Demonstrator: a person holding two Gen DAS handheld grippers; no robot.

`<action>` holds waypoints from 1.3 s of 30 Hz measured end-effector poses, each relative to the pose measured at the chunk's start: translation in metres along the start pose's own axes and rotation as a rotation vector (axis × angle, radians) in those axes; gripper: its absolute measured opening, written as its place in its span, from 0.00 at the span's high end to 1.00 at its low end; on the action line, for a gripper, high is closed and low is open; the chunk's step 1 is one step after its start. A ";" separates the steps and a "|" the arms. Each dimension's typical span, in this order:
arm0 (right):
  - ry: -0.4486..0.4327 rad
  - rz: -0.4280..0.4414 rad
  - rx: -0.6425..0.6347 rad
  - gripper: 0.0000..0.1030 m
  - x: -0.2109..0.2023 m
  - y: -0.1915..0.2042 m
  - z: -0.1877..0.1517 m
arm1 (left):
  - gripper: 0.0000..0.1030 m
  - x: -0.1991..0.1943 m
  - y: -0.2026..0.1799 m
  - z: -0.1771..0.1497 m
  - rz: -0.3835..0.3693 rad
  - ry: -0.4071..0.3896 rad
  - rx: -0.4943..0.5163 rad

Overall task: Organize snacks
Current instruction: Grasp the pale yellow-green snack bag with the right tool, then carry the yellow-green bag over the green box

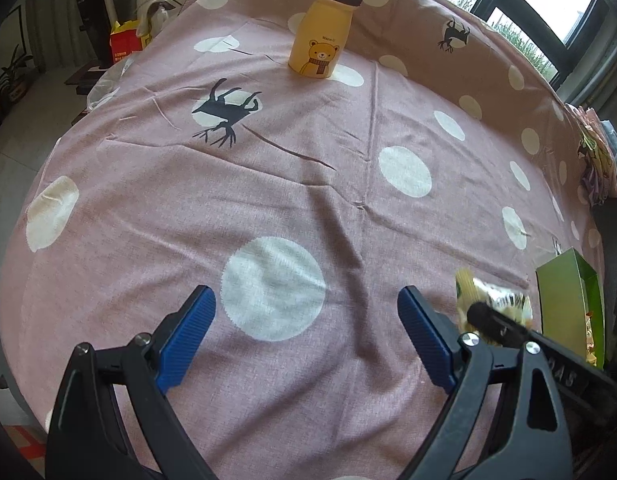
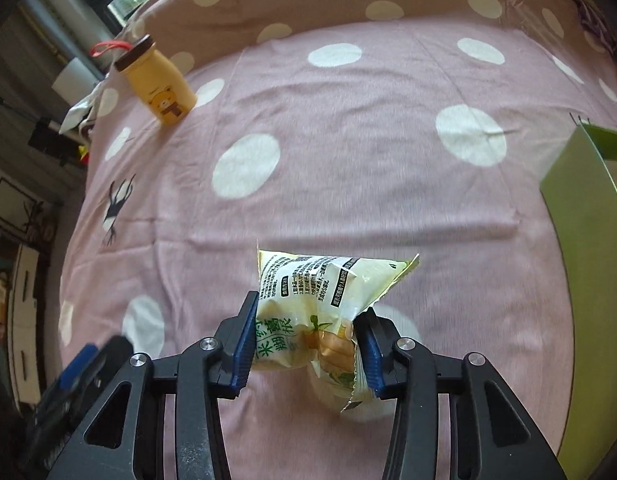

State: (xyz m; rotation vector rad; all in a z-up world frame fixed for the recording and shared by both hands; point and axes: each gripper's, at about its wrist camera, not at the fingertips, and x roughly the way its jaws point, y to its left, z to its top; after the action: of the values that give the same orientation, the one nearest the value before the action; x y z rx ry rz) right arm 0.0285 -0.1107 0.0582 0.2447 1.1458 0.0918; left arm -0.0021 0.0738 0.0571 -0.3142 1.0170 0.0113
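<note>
Snack packet (image 2: pixel 308 312): one, in right gripper (image 2: pixel 304 340) | green box (image 2: pixel 588 216): one, possibly open

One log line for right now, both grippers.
left gripper: open, empty | right gripper: shut on snack packet | green box: right of packet

Left wrist view: mounted behind the left hand-held gripper (image 1: pixel 306 320), looking forward and down along its blue fingers at the pink dotted bed cover (image 1: pixel 308 184). The yellow bear bottle (image 1: pixel 322 32) stands far ahead, slightly right of centre, with the window beyond it to the right.

Right wrist view: mounted behind the right hand-held gripper (image 2: pixel 306 338), also close above the bed cover (image 2: pixel 348 152), facing so that the bottle (image 2: pixel 158 82) lies far ahead at upper left.

Shared area: both views cover the bottle, the cover between it and the cameras, and the green box (image 1: pixel 570 300) (image 2: pixel 588 240) nearest the cameras, right of the bottle.
</note>
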 end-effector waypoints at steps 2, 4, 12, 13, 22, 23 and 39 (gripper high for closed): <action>0.017 -0.009 -0.034 0.55 -0.006 0.001 -0.014 | 0.10 0.001 -0.004 -0.002 -0.008 0.006 0.010; 0.021 -0.041 -0.060 0.55 -0.011 0.004 -0.022 | 0.10 0.001 -0.007 -0.003 -0.012 0.005 0.018; -0.066 -0.053 -0.009 0.35 -0.043 -0.020 -0.014 | 0.10 0.008 -0.028 -0.011 -0.116 0.062 0.037; -0.080 -0.037 0.001 0.34 -0.048 -0.023 -0.014 | 0.10 0.009 -0.033 -0.014 -0.134 0.071 0.043; -0.058 0.136 0.079 0.34 -0.036 -0.040 -0.011 | 0.12 0.028 -0.077 -0.038 -0.280 0.188 0.100; -0.045 0.144 0.084 0.34 -0.033 -0.041 -0.011 | 0.12 0.030 -0.078 -0.039 -0.289 0.196 0.097; 0.025 0.198 0.063 0.48 -0.006 -0.032 -0.016 | 0.60 0.021 -0.110 -0.048 -0.354 0.117 0.177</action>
State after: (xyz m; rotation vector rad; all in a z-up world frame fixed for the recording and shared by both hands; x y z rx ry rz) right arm 0.0099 -0.1404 0.0500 0.4140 1.1480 0.2342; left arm -0.0145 -0.0468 0.0443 -0.3318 1.0585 -0.4198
